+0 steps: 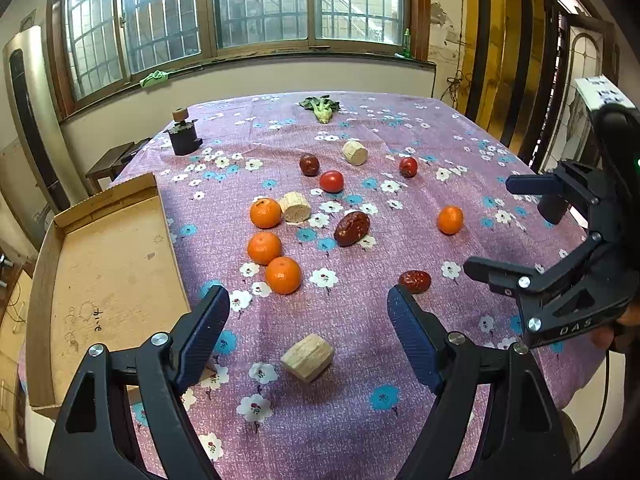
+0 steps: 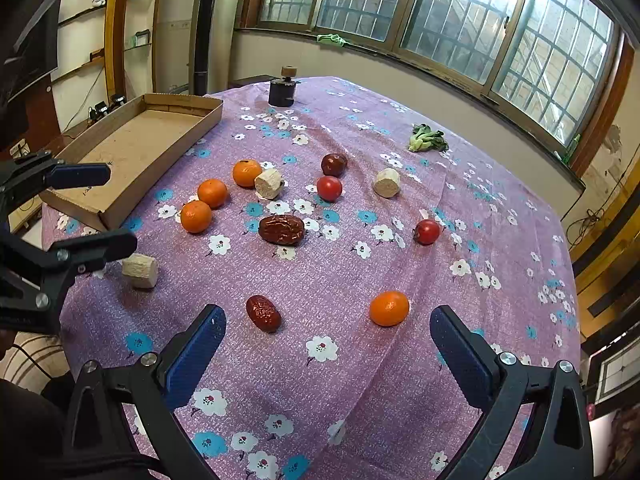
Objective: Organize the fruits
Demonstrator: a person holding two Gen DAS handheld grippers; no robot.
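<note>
Fruit lies scattered beside the empty cardboard tray (image 1: 108, 264). Both grippers, left gripper (image 1: 308, 328) and right gripper (image 2: 328, 348), are held wide open, empty. The orange (image 1: 283, 275) nearest the tray is best straddled squarely.

Daylight from blown-out windows (image 1: 264, 4), soft shadows, strong fisheye bending, dark corners, distant detail perhaps slightly blurred

Four oranges (image 1: 265, 212) lie loose on the bench: three clustered just beside the empty cardboard tray (image 1: 108, 272), one (image 1: 450, 219) well apart. Two red tomatoes (image 1: 331, 181), three wrinkled dark-red dates (image 1: 351, 228) scattered between.
</note>
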